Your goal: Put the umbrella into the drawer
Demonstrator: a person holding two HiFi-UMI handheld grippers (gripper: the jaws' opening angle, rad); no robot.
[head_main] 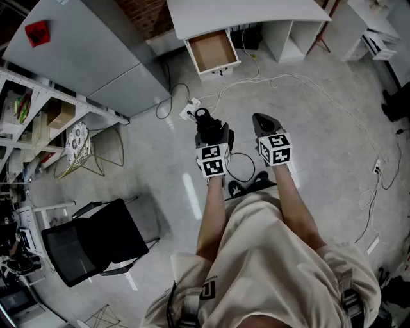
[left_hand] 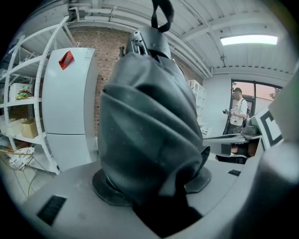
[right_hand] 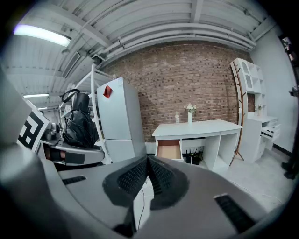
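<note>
A folded black umbrella [head_main: 206,123] with a wrist loop stands between the jaws of my left gripper [head_main: 211,133], which is shut on it. In the left gripper view the umbrella [left_hand: 149,121] fills the middle, its fabric bunched between the pads of the left gripper [left_hand: 154,189]. Beside it, my right gripper [head_main: 262,123] is shut with nothing in it; its pads [right_hand: 161,175] meet tip to tip. The open drawer [head_main: 213,51] of the white desk [head_main: 250,16] lies well ahead, wooden inside and empty. From the right gripper view I see the drawer [right_hand: 169,149] and the umbrella [right_hand: 80,123].
A grey fridge [head_main: 83,51] stands left of the desk. A power strip [head_main: 190,109] and cables [head_main: 240,168] lie on the floor between me and the drawer. A black chair [head_main: 90,246] and white shelving [head_main: 38,115] are at the left. A person [left_hand: 239,112] stands at a doorway.
</note>
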